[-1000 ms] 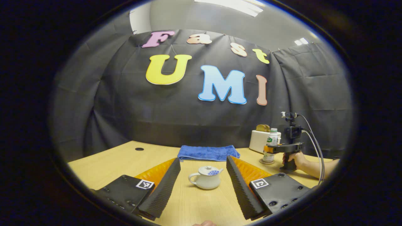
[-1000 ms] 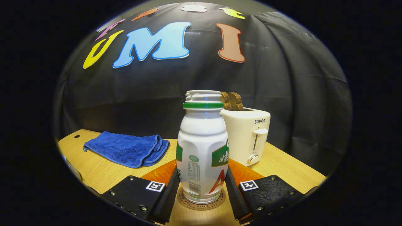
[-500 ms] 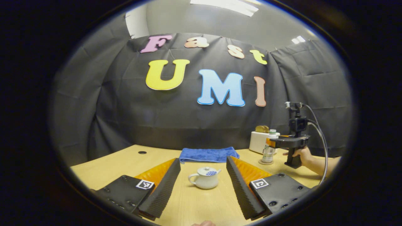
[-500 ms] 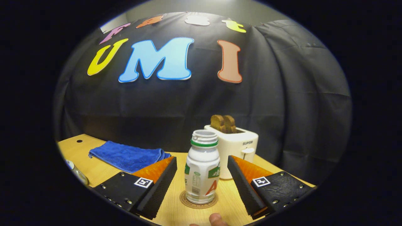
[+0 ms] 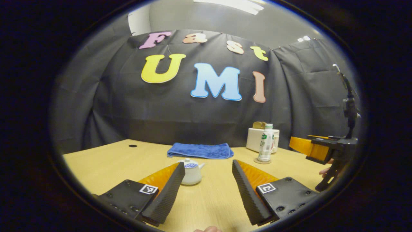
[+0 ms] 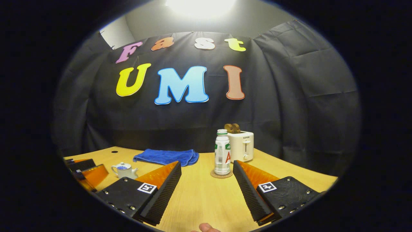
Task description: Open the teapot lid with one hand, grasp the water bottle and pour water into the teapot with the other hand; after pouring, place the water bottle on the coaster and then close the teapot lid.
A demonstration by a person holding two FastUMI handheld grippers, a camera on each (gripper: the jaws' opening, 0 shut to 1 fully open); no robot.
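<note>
In the left gripper view, your left gripper [image 5: 208,190] is spread wide and holds nothing; the small white ceramic teapot [image 5: 190,174], lid on, sits at eleven o'clock, just beyond the left finger's tip.

In the right gripper view, your right gripper [image 6: 207,187] gapes wide, empty; the white plastic water bottle [image 6: 222,152] stands upright on the round brown coaster [image 6: 221,174] at twelve o'clock, well apart from the fingers.
</note>
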